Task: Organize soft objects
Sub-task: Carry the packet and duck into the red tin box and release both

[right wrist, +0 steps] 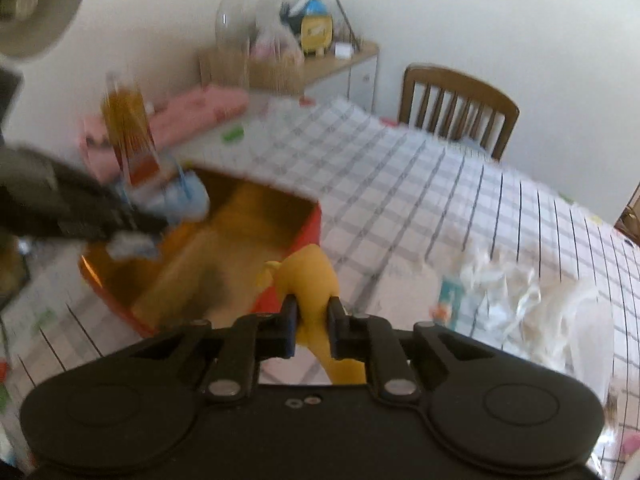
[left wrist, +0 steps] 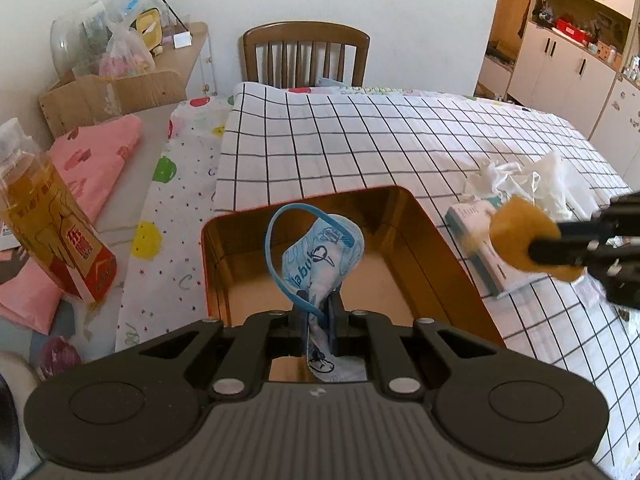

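On grid-checked tablecloth (left wrist: 400, 140), orange tin (left wrist: 420, 240); left gripper (left wrist: 316, 312) clamping blue mask (left wrist: 320, 256), right gripper (right wrist: 312, 316) yellow toy (right wrist: 312, 280).

Open box (left wrist: 440, 264) on a cloth-covered table (left wrist: 360, 140)
A chair (left wrist: 306, 52) stands behind the table; a bottle (left wrist: 52, 216) left of the box, a tissue pack (left wrist: 480, 248) and crumpled bags (left wrist: 532, 184) right.

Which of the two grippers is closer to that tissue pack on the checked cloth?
Right. The right gripper, clamping a yellow soft object, hangs just over the tissue pack; the left gripper holds a blue mask above the box.
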The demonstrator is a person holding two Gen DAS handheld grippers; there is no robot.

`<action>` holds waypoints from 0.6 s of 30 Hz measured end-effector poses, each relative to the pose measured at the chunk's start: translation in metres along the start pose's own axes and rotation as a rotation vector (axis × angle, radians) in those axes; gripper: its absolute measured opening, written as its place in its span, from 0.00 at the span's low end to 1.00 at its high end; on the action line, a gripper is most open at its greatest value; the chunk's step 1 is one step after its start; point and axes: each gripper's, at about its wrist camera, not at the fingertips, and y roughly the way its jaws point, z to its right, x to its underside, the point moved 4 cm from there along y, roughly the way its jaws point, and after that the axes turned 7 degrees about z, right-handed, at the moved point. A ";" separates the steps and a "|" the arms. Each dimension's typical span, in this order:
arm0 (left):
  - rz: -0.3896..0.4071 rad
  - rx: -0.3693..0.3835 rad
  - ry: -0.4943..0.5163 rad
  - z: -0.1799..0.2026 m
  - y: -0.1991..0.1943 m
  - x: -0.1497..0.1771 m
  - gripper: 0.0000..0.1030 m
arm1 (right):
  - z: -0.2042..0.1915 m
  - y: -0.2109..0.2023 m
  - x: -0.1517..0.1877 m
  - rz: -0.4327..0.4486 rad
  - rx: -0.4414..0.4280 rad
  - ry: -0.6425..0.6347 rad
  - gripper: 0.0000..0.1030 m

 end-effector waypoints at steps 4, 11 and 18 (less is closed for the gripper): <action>-0.008 -0.013 0.011 -0.003 0.008 -0.008 0.09 | -0.010 0.012 -0.022 0.014 -0.053 0.051 0.14; -0.062 -0.023 0.009 -0.012 0.032 -0.011 0.09 | -0.036 0.055 -0.026 -0.043 -0.096 0.054 0.15; -0.150 0.004 0.001 -0.015 0.059 -0.005 0.09 | -0.051 0.085 -0.010 -0.126 -0.091 0.023 0.16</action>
